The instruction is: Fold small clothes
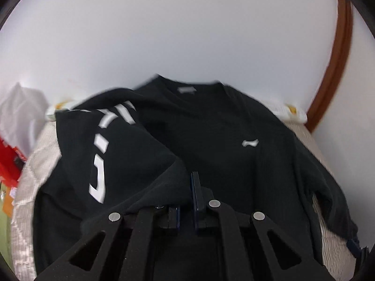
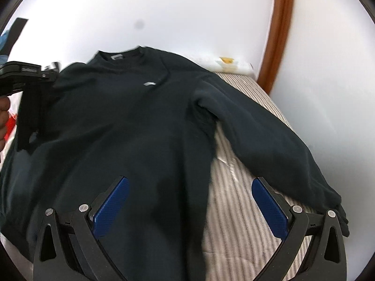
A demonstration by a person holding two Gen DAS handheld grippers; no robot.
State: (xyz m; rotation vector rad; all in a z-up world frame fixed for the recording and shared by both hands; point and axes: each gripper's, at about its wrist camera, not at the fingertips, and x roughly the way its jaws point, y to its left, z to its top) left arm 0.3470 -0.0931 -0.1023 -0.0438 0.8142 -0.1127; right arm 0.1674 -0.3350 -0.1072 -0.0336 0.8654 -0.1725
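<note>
Black sweatshirt (image 2: 131, 121) lies front-up on a striped bed cover (image 2: 236, 187), collar toward the white wall (image 2: 187, 11). Small white logo (image 2: 150, 84) on the chest, grey neck label (image 1: 186, 90) inside the collar. Left claw (image 1: 187, 199) is pinched tight on the fabric of the left sleeve (image 1: 112, 154), which is pulled in over the body, white lettering (image 1: 100, 161) showing along it. Right claw (image 2: 189, 208) is spread wide above the lower hem area, blue pads (image 2: 112, 208) clear of the cloth, nothing gripped. Right sleeve (image 2: 269, 140) stretches out flat across the cover toward the near right. Brown wooden trim (image 2: 279, 32) runs up the wall. White pillow (image 2: 229, 64) at the head end. A hand (image 2: 3, 117) holds the left tool at the far left edge.
</note>
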